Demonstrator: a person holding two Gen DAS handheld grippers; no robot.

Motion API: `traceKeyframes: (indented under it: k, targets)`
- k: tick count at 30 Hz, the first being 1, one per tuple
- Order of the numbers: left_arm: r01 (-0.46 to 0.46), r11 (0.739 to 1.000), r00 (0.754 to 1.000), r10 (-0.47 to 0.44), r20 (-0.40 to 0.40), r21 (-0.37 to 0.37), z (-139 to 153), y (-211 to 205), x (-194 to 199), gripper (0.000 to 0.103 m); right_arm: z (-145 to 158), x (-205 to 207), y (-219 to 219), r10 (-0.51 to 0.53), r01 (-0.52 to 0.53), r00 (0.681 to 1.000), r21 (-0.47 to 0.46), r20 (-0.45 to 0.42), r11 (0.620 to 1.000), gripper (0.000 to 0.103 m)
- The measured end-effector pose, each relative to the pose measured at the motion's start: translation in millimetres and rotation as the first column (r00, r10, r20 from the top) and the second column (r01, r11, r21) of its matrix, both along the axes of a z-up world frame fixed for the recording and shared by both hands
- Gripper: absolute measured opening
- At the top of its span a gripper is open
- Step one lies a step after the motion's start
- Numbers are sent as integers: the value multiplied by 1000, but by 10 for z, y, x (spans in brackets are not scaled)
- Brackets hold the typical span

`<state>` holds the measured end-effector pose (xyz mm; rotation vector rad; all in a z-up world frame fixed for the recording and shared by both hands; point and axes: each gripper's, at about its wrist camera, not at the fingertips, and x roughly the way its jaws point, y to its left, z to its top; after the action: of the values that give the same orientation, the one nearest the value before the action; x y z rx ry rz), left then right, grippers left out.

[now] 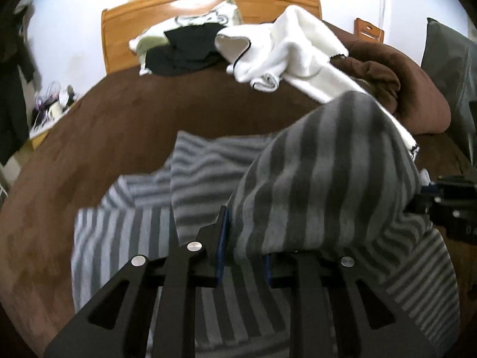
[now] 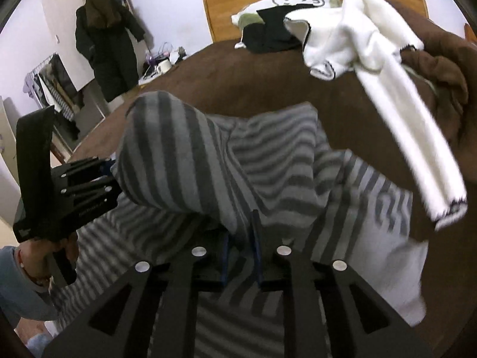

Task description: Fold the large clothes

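Note:
A large grey-and-dark striped garment (image 1: pixel 313 179) lies spread on the brown bed (image 1: pixel 119 113). One raised fold of it bulges up between my two grippers. My left gripper (image 1: pixel 244 247) is shut on that fold, and the cloth drapes over its right finger. In the right wrist view the left gripper (image 2: pixel 110 173) sits at the left end of the striped garment (image 2: pixel 179 149). My right gripper (image 2: pixel 241 247) has striped cloth pinched between its blue pads. In the left wrist view the right gripper (image 1: pixel 426 191) shows at the right edge.
A white garment (image 1: pixel 283 50) and a black one (image 1: pixel 184 50) lie near the wooden headboard (image 1: pixel 208 0). A bunched brown blanket (image 1: pixel 387 68) fills the right side. A white sleeve (image 2: pixel 417 137) trails toward the striped cloth. A person's sleeve (image 2: pixel 26 283) is at lower left.

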<state>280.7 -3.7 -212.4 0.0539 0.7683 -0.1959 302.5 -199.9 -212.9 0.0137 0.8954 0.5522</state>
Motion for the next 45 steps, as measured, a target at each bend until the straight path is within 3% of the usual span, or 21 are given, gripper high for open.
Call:
traceKeyframes:
  k: [5, 6, 10, 11, 14, 18, 25, 29, 31, 35, 41, 45]
  targets:
    - [14, 999, 999, -15, -36, -30, -53, 28, -81, 26, -1, -152, 10, -27, 27, 1000, 16, -15, 1000, 25]
    - [17, 999, 999, -18, -50, -33, -64, 36, -98, 29, 6, -180, 1, -27, 28, 999, 20, -23, 999, 35]
    - [2, 1000, 997, -2, -83, 5, -116, 62, -302, 74, -19, -423, -101, -43, 44, 997, 22, -61, 999, 56]
    - [-1, 1000, 996, 2, -89, 11, -136, 78, -385, 77, -40, -493, -140, -52, 54, 996, 17, -75, 998, 56]
    - [-8, 1000, 995, 8, -103, 8, -149, 142, -596, 77, -41, -664, -224, -63, 64, 993, 5, -98, 998, 56]
    - [-42, 996, 995, 35, -96, -74, 37, 281, -773, 85, 205, -767, -328, -95, 103, 992, 96, -83, 990, 56]
    - [14, 989, 994, -29, -101, -147, 420, 263, -552, 92, 634, -566, -178, -86, 89, 996, 125, -32, 988, 55]
    - [58, 982, 991, -78, -110, -178, 496, 195, -248, 92, 646, -341, -22, -51, 55, 998, 133, -35, 990, 35]
    - [71, 983, 989, -92, -118, -167, 470, 140, -79, 92, 607, -265, 39, -42, 46, 999, 138, -33, 989, 31]
    - [73, 971, 983, -109, -146, -228, 344, 85, 157, 92, 452, -64, 133, -50, 56, 998, 158, -45, 986, 31]
    - [104, 957, 972, -156, -177, -271, -45, -13, 160, 92, 60, -27, 153, -52, 65, 995, 160, -82, 985, 31]
    - [122, 959, 972, -168, -167, -257, -306, 35, -11, 92, -108, -187, 138, -47, 55, 997, 131, -63, 990, 42]
